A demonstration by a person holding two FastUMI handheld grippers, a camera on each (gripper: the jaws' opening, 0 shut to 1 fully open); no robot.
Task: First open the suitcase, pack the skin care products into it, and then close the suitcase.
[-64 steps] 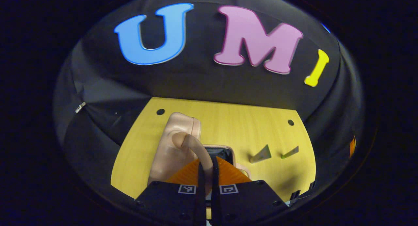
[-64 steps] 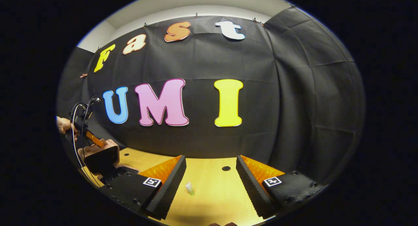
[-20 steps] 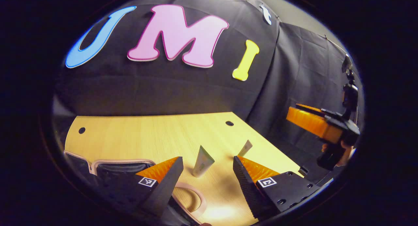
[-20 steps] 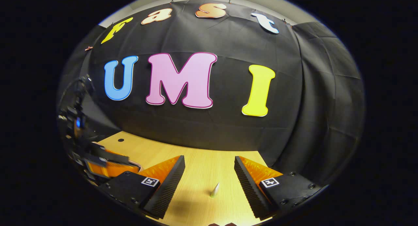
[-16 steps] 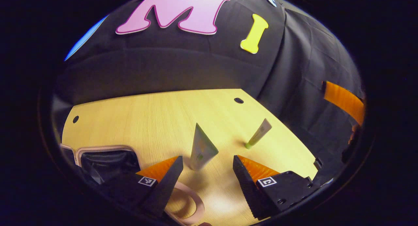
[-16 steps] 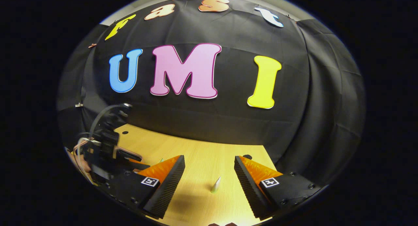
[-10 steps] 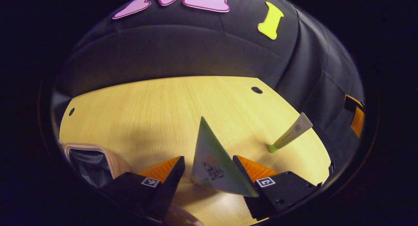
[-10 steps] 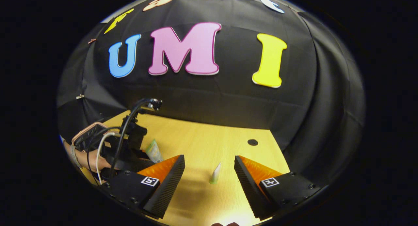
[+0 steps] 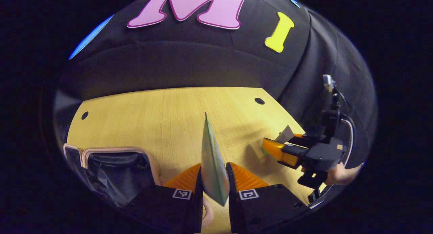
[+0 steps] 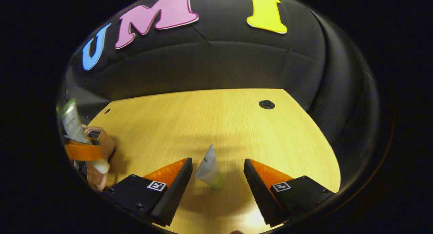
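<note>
two grippers busy: left gripper [image 9: 214, 188] clenched on green tube [image 9: 212, 163] beside open suitcase [image 9: 111, 166]; right gripper [image 10: 216, 180] spread, straddling small tube [image 10: 209, 168], seemingly upright. centre before closing, squeeze gently.

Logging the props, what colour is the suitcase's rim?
Pale pink, around a dark lining; the suitcase shows best in the left gripper view.

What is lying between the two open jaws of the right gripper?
In the right gripper view, the right gripper stands open around a small tube that stands cap-down on the wooden table. Neither jaw touches it.
</note>
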